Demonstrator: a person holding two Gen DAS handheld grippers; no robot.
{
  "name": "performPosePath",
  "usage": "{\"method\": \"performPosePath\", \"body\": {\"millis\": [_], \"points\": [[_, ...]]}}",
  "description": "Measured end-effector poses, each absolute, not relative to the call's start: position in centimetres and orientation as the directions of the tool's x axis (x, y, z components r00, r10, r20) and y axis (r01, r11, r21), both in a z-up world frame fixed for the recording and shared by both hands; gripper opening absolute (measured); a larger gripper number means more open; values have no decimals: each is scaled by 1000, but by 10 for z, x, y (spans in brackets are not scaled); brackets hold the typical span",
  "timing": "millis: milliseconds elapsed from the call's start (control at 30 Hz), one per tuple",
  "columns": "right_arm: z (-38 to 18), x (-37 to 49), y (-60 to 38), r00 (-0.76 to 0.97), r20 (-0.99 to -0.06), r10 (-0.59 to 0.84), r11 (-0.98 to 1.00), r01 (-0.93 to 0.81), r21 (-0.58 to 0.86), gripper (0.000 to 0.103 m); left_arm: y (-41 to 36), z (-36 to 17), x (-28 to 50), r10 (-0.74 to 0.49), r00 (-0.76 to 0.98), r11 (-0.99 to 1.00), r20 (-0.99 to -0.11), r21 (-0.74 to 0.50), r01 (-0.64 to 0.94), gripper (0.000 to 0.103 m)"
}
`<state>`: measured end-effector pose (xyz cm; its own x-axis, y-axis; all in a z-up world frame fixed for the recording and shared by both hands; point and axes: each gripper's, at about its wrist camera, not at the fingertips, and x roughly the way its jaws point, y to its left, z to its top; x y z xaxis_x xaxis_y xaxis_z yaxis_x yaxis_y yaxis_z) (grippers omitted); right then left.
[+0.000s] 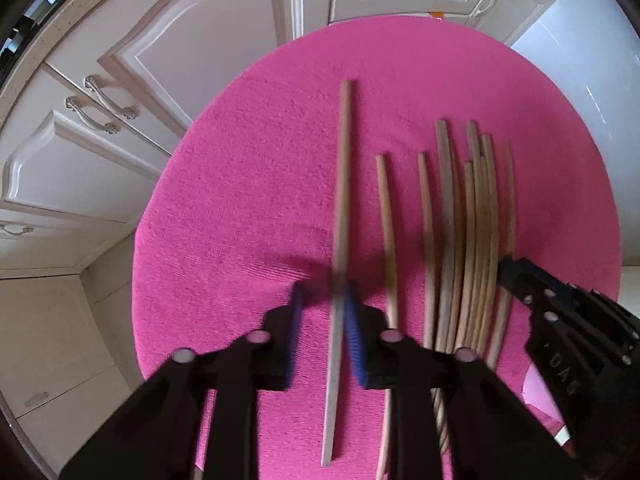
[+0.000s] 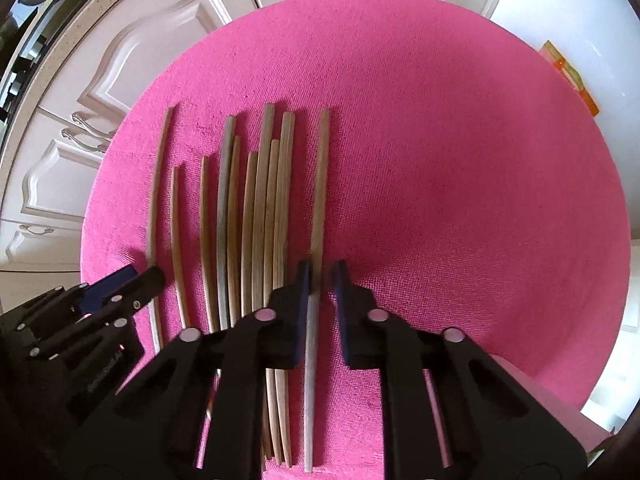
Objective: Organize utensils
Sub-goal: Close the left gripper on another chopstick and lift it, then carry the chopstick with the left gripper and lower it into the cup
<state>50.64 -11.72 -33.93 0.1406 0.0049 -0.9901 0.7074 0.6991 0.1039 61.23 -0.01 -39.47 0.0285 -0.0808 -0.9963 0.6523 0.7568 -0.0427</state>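
Note:
Several wooden chopsticks lie lengthwise on a pink cloth (image 1: pixel 248 184). In the left wrist view my left gripper (image 1: pixel 325 292) is open around the leftmost chopstick (image 1: pixel 342 184), which lies against its right blue pad; the left pad stands apart. A bundle of chopsticks (image 1: pixel 472 232) lies to the right, with the right gripper (image 1: pixel 516 272) at its right edge. In the right wrist view my right gripper (image 2: pixel 322 276) is open around the rightmost chopstick (image 2: pixel 320 184), with gaps on both sides. The bundle (image 2: pixel 260 208) lies to its left, and the left gripper (image 2: pixel 132 276) shows at far left.
The pink cloth (image 2: pixel 460 184) covers a round table. White cabinet doors with metal handles (image 1: pixel 100 100) stand behind and to the left. A white surface (image 2: pixel 560 20) with an orange object (image 2: pixel 568 76) lies at the back right.

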Motion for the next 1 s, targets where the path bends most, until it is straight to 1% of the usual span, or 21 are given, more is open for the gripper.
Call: {"method": "performPosePath", "body": {"millis": [67,333,533,633,833,1000], "points": [[-338,505,-117,154,-988,13,700,704,119,6,7,-394,615,-111,9,779,-994,-81,622,8],[-314,509,-100,231,-972,-38,755,644,123,5,32,-375,605,-247,53,806,-968,-175,565,8],[-288,512,-75,299,-954,-19,809,566,162,5,60,-352,592,-320,128,821,-939,-207,532,6],[-274,514,-67,322,-947,-14,833,528,167,5,74,-345,588,-328,158,836,-931,-209,507,6],[-240,511,-48,400,-915,50,876,422,233,5,99,-315,571,-374,239,853,-896,-231,467,6],[-202,508,-31,483,-864,140,916,269,299,5,120,-279,542,-384,351,891,-854,-243,383,6]]}}
